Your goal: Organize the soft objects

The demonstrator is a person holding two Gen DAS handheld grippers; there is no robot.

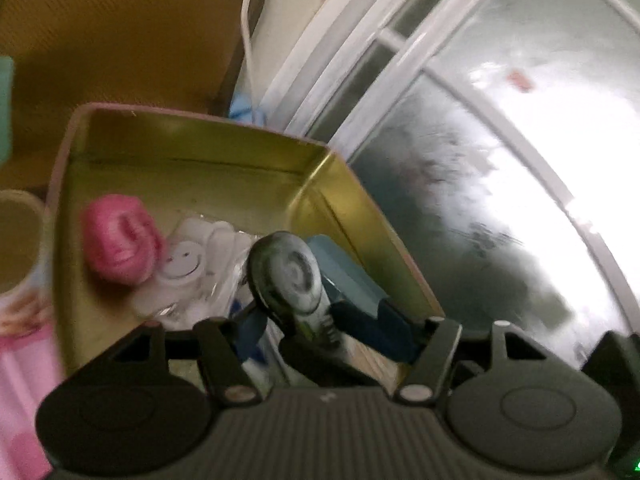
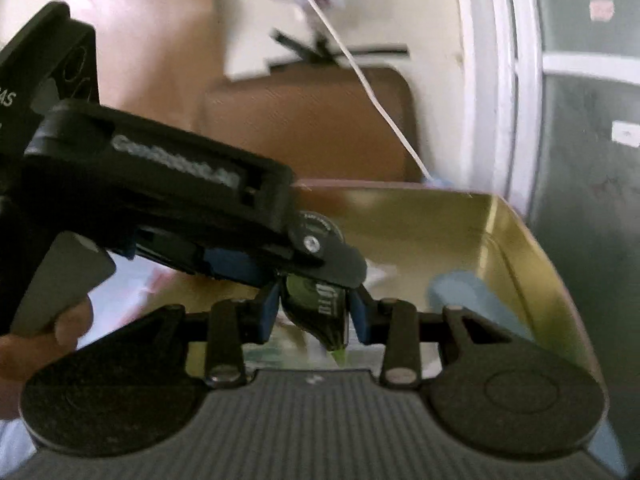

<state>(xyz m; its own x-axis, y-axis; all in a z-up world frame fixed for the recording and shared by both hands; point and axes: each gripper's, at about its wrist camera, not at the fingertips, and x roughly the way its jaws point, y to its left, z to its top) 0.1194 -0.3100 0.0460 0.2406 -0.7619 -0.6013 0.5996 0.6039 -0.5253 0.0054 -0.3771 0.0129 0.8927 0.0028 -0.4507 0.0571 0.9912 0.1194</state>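
A dark green correction-tape dispenser (image 1: 288, 272) stands between the blue pads of my left gripper (image 1: 308, 316), with a thin gap showing at the left pad. In the right wrist view my right gripper (image 2: 314, 308) is shut on the same dispenser (image 2: 320, 324), nose pointing down. The left gripper (image 2: 344, 272) reaches in from the upper left, its tips lying over the dispenser's top. Both hover above an open gold tin (image 1: 200, 172). Inside lie a pink soft lump (image 1: 120, 240), a white smiley item in clear wrap (image 1: 184, 264) and a pale blue block (image 1: 344, 268).
A mug (image 1: 16, 240) stands left of the tin. Behind the tin (image 2: 440, 220) are a brown board (image 2: 312, 120) and a dangling white cable (image 2: 380, 100). A frosted window (image 1: 480, 160) fills the right side. A person's hand (image 2: 40, 344) holds the left gripper's handle.
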